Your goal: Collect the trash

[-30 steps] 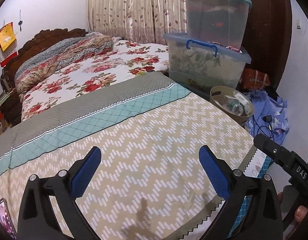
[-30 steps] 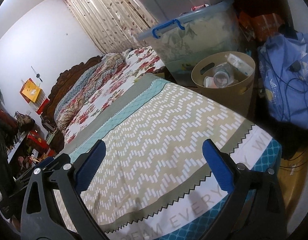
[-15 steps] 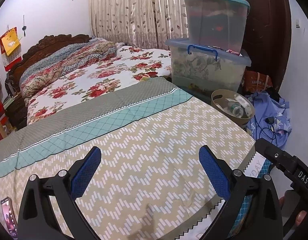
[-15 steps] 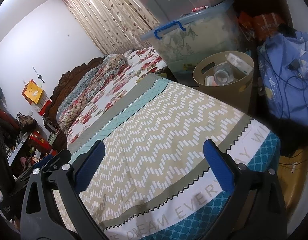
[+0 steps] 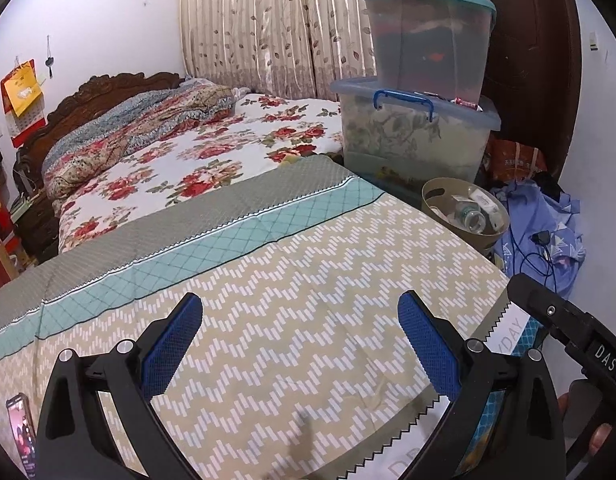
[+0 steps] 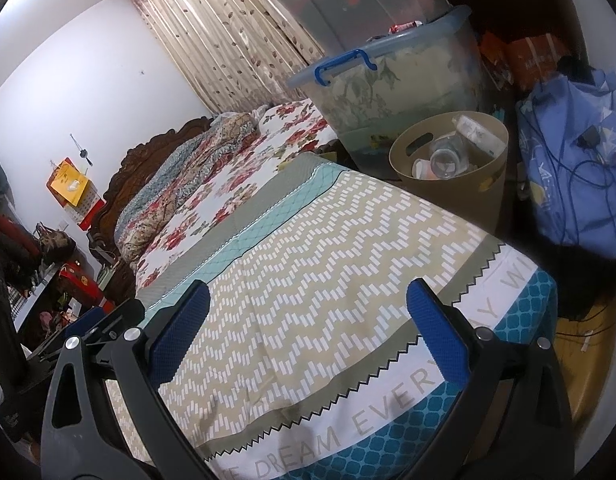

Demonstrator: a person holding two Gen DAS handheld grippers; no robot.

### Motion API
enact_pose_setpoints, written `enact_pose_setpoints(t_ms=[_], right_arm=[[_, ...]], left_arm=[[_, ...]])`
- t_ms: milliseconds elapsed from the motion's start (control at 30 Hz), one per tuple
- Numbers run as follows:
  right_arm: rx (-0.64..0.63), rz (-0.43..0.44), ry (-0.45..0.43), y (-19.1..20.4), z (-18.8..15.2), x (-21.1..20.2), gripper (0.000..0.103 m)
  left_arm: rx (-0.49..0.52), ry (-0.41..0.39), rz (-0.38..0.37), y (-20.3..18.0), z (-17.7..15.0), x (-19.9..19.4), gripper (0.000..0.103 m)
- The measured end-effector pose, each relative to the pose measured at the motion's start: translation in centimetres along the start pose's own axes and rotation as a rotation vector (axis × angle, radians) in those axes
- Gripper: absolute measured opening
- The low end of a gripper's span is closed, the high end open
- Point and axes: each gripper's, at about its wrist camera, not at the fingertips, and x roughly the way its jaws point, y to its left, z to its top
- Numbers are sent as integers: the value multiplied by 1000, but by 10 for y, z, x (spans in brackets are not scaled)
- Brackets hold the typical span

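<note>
A tan waste bin (image 5: 432,196) (image 6: 496,148) stands on the floor past the bed's far right corner. It holds a clear bottle (image 5: 474,220) (image 6: 444,158) and white packets. My left gripper (image 5: 300,340) is open and empty above the zigzag bedspread (image 5: 308,280). My right gripper (image 6: 308,320) is open and empty above the bedspread's (image 6: 328,260) near edge. The right gripper's black body (image 5: 568,328) shows at the right of the left wrist view. No loose trash shows on the bed.
Stacked clear storage boxes (image 5: 416,128) (image 6: 388,80) stand behind the bin. A blue cloth with black cables (image 5: 540,232) (image 6: 576,176) lies right of it. A phone (image 5: 22,432) lies at the bed's near left. A floral quilt (image 5: 148,128) covers the far bed.
Both grippers have pulled back and risen a little; more of the bedspread's near edge and the phone show. Both jaws stay open and empty.
</note>
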Motion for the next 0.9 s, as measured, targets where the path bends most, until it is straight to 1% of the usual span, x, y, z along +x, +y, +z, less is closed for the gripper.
enact_pose_setpoints(t_ms=[400,500,700,833,900], right_arm=[[18,-3,15,-7,-3,1,98],[13,-6,17,-6,-4,1,98],[13,-14,22,-7,-4,5,98],[18,-30,26,-8,-4,7,98],[21,-33,33,-8,-3,9,98]], left_arm=[[8,7,14,-4,-4,3,94],[8,0,-8,-4,-4,2,94],[36,-48,-30,-8,-4,-7,94],[38,-50,-52,-8,-4,-10,94],[35,-44,-49,-7,-3,-8,94]])
